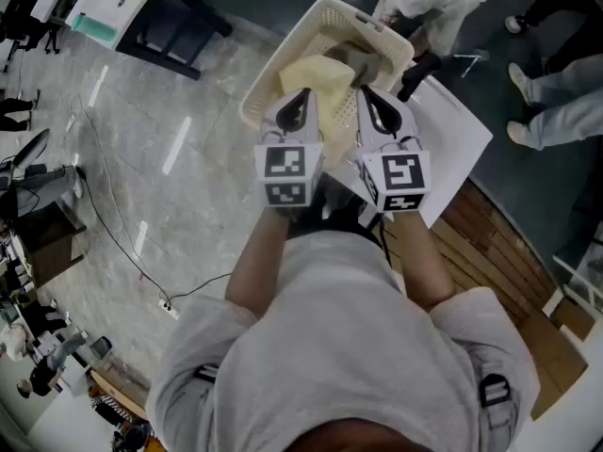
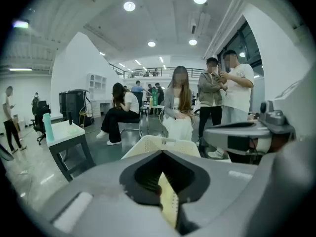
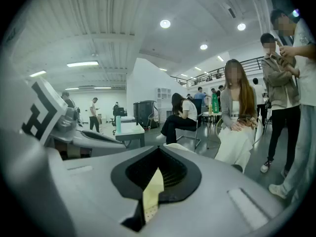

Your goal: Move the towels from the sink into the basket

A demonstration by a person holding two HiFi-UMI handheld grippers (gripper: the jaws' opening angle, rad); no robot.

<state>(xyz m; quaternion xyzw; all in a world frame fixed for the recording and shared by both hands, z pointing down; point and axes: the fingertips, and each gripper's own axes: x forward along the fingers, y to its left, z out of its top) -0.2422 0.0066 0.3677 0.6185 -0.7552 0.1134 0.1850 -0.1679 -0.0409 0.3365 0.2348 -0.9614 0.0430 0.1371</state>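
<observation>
A cream plastic basket [image 1: 273, 69] stands on a white table, straight ahead of me. A yellow towel [image 1: 316, 78] lies bunched inside it, with something grey [image 1: 363, 64] beside it. My left gripper [image 1: 300, 100] and right gripper [image 1: 370, 97] hover side by side over the basket's near rim. In the left gripper view the jaws [image 2: 165, 181] are shut on a strip of yellow towel [image 2: 169, 201], with the basket's rim [image 2: 148, 144] just beyond. In the right gripper view the jaws [image 3: 157, 174] likewise pinch a fold of yellow towel [image 3: 152, 191]. The sink is not in view.
The white table [image 1: 462, 130] juts right of the basket, over wooden boards [image 1: 490, 252]. People stand close behind it [image 1: 556, 102]. A seated person [image 2: 178, 107] and a dark desk [image 2: 69, 135] lie ahead. A cable [image 1: 122, 243] crosses the marble floor at left.
</observation>
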